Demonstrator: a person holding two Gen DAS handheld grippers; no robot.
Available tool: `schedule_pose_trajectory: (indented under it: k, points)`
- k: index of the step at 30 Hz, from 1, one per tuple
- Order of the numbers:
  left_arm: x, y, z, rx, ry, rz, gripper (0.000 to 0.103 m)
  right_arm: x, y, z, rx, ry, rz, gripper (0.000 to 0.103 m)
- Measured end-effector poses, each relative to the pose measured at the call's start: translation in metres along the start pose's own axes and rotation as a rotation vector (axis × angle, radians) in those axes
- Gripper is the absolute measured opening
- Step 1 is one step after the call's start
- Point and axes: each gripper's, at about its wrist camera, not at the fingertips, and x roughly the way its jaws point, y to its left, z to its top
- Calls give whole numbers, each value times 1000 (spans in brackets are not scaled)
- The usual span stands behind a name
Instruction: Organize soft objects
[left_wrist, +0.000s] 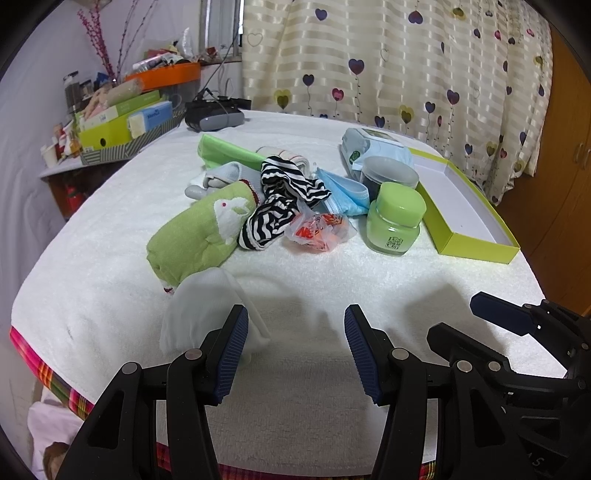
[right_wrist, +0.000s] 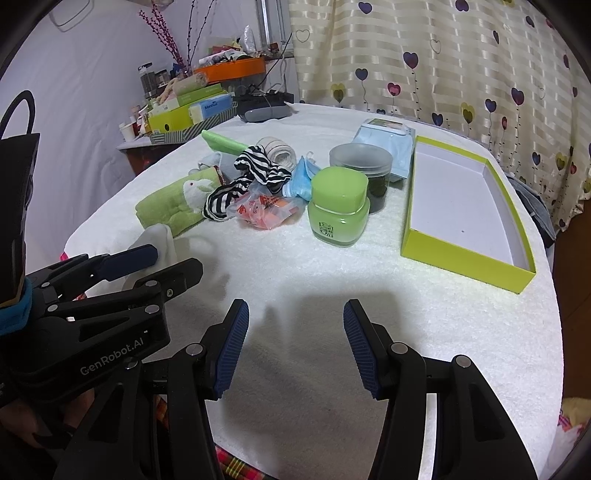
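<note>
1. Printed in white on the black left gripper (right_wrist: 236, 345): "GenRobot.AI". On a blue box (right_wrist: 209, 107) far back: a word too blurry to read. On the green jar (right_wrist: 338, 206): a dark stamp, not readable.
2. Big white fluffy towel (right_wrist: 332, 295) over the table, plaid cloth at its edge. Behind: cream curtain (right_wrist: 443, 66) with hearts, and a side shelf full of clutter.
3. Long green box (right_wrist: 469, 206), open and white inside, on the right of the towel.
4. Heap of soft things mid-towel: green bunny towel roll (left_wrist: 199, 232), striped black-and-white cloth (left_wrist: 280, 199), blue face mask (left_wrist: 343, 192), red snack bag (left_wrist: 317, 232).
5. White folded cloth (left_wrist: 207, 306) just beside the left gripper's (left_wrist: 295, 347) left finger, not between the jaws.
6. Both grippers' jaws spread wide, holding nothing; right gripper (right_wrist: 295, 345) over bare towel, heap well ahead.
</note>
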Motion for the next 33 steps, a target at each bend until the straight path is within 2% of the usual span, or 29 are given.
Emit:
schedule_pose_trajectory:
  k: [20, 33]
  points:
    - [0, 1, 0, -1, 0, 1, 54, -1, 0, 0, 0, -1, 1, 55]
    - [-12, 20, 4, -44, -19, -51, 54, -4, 4, 6, -9, -21, 27, 55]
